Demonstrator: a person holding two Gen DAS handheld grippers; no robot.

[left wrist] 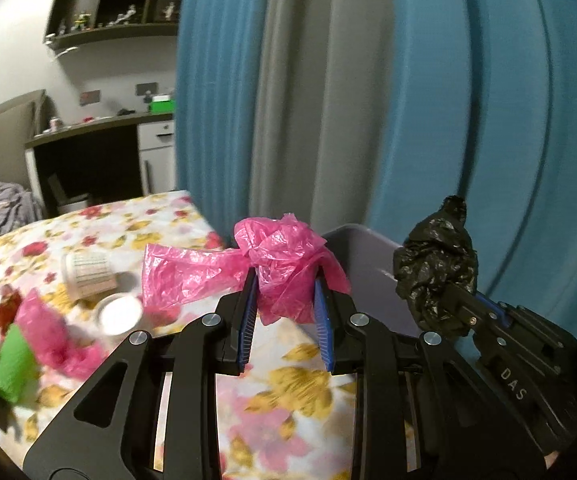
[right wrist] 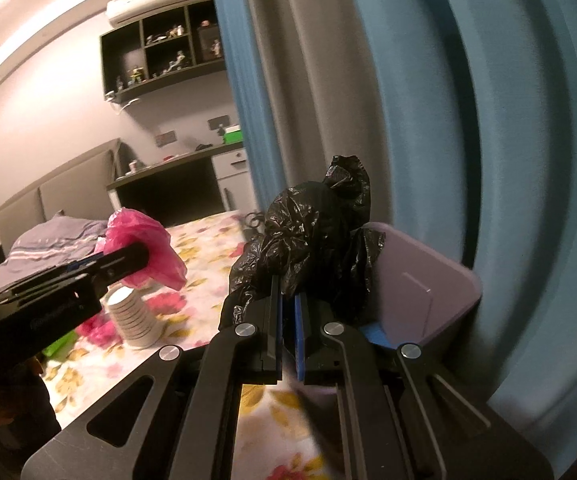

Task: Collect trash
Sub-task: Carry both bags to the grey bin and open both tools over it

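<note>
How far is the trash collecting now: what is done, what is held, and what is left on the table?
Done: something blue already lies inside the purple bin.
In hand: the left gripper is shut on a pink bag, and the right gripper is shut on a black bag, both near the bin but not yet dropped.
Left: two paper cups, another pink bag and a green piece on the flowered table.

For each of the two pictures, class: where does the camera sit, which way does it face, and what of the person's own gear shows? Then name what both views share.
Left wrist: sits on the left hand-held gripper, facing along its fingers at the pink bag it clamps; the right hand-held gripper shows at right.
Right wrist: sits on the right hand-held gripper, facing the black bag it clamps.
Shared: both bags, the lilac bin, the floral cloth, the blue curtain.
</note>
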